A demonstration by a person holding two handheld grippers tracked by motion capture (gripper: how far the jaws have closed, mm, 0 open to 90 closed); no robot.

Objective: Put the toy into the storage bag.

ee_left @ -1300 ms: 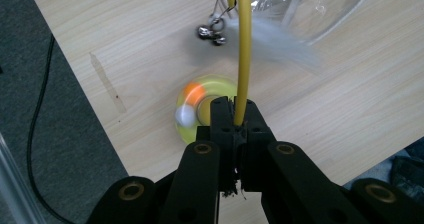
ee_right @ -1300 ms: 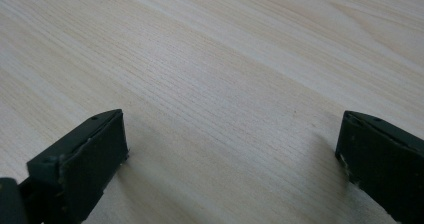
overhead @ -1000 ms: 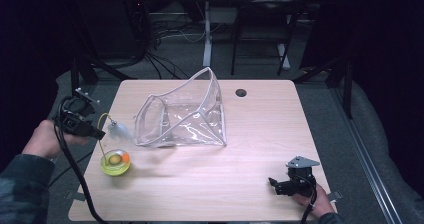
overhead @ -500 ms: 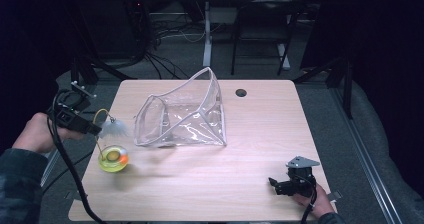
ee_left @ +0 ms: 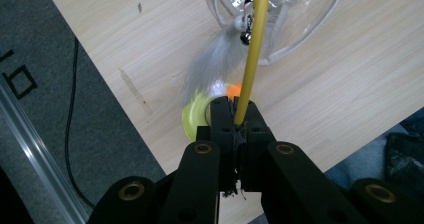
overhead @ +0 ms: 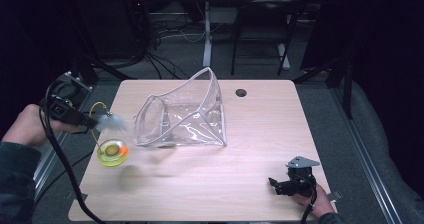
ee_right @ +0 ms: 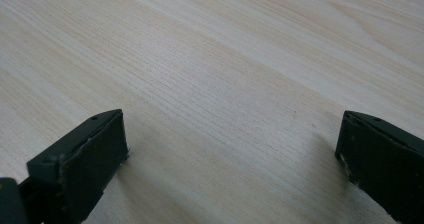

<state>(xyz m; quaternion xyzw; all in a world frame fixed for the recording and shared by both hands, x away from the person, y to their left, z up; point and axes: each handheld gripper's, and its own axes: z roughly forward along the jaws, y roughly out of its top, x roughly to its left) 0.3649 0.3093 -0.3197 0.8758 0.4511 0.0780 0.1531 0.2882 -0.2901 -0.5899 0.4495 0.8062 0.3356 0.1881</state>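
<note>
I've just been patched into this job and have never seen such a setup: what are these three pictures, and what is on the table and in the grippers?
No robot arm here: a person holds a hand-held two-finger gripper in each hand. The high view looks down on the light wooden table. The other two pictures come from cameras riding on each gripper. The left gripper is shut on a thin yellow wand, from which hang a grey-white feather and a round yellow-green disc toy with an orange spot, lifted above the table. Beside them lies an open clear plastic pouch. The right gripper rests near the front edge, fingers apart and holding nothing.
</note>
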